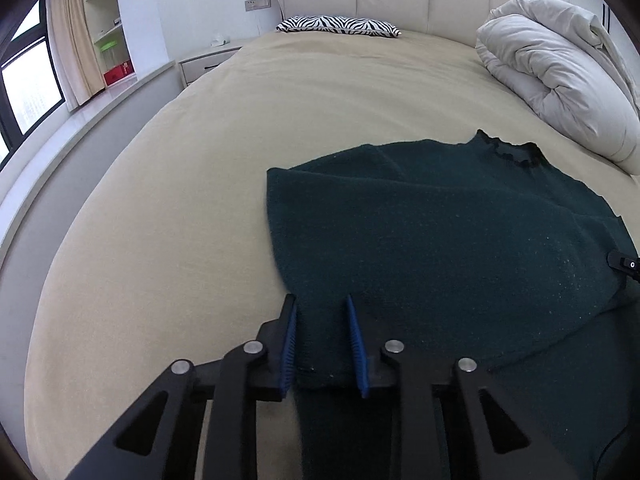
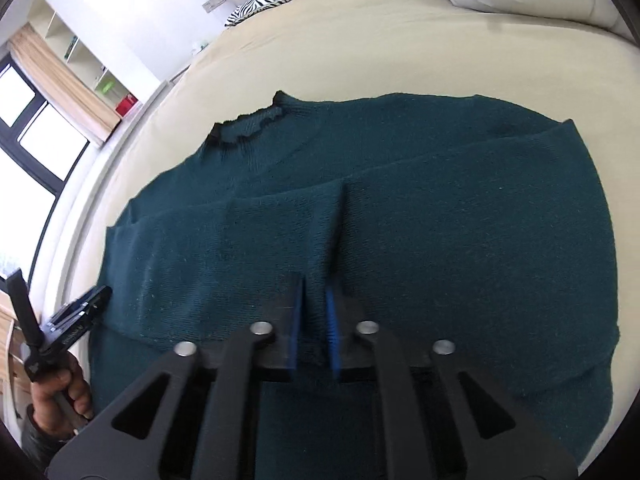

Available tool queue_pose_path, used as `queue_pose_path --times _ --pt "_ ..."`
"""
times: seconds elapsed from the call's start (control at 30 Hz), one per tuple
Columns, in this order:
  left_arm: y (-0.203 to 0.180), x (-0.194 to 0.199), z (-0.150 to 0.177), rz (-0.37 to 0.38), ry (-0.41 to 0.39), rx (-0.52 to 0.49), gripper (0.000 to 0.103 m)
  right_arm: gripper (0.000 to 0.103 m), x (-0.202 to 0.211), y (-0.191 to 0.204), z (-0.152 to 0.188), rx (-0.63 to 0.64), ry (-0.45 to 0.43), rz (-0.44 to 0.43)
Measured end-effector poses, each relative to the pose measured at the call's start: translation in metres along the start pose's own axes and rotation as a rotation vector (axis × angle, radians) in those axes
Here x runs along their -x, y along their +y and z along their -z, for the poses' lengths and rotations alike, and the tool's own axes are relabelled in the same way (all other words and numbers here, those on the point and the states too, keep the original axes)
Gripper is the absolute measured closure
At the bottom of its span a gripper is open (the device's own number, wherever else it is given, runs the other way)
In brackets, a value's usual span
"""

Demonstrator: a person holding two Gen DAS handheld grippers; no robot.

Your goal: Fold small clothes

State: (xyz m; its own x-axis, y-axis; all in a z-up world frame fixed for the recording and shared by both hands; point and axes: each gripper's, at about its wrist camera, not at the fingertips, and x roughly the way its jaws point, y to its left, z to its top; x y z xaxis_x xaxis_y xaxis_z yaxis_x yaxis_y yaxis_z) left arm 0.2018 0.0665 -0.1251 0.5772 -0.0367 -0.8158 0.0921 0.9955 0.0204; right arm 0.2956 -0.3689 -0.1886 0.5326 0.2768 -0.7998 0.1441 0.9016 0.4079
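- A beige bed sheet (image 1: 200, 208) carries the dark green knitted sweater (image 1: 440, 232), lying flat.
- The left claw (image 1: 322, 340) is spread around its hem; the right claw (image 2: 316, 312) pinches a fabric ridge.
- The knit looks soft and limp, so hold the edges.

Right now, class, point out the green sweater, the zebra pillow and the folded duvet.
green sweater (image 2: 400, 220): right wrist view, middle of the knit body.
zebra pillow (image 1: 338, 24): left wrist view, centre of the striped cover.
folded duvet (image 1: 560, 76): left wrist view, its bulging middle.
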Motion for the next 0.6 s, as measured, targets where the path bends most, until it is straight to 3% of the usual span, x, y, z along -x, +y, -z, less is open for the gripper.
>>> queue_pose_path --times 0.2,0.37,0.4,0.5,0.6 --pt "0.008 -0.006 0.005 0.043 -0.004 0.037 0.076 0.097 0.004 -0.001 0.006 0.011 -0.009 0.031" --pt "0.025 0.000 0.004 0.133 -0.004 0.115 0.073 0.097 -0.001 -0.023 0.008 -0.046 -0.004 -0.068" --pt "0.032 0.006 0.006 0.145 0.000 0.144 0.067 0.094 0.005 -0.026 0.008 -0.066 0.007 -0.083" --pt "0.043 0.032 0.015 0.120 -0.023 0.163 0.064 0.084 0.031 -0.031 0.012 -0.117 -0.024 -0.052" --pt "0.052 0.058 0.032 0.109 -0.042 0.178 0.064 0.083 0.067 -0.037 0.025 -0.122 -0.075 -0.056"
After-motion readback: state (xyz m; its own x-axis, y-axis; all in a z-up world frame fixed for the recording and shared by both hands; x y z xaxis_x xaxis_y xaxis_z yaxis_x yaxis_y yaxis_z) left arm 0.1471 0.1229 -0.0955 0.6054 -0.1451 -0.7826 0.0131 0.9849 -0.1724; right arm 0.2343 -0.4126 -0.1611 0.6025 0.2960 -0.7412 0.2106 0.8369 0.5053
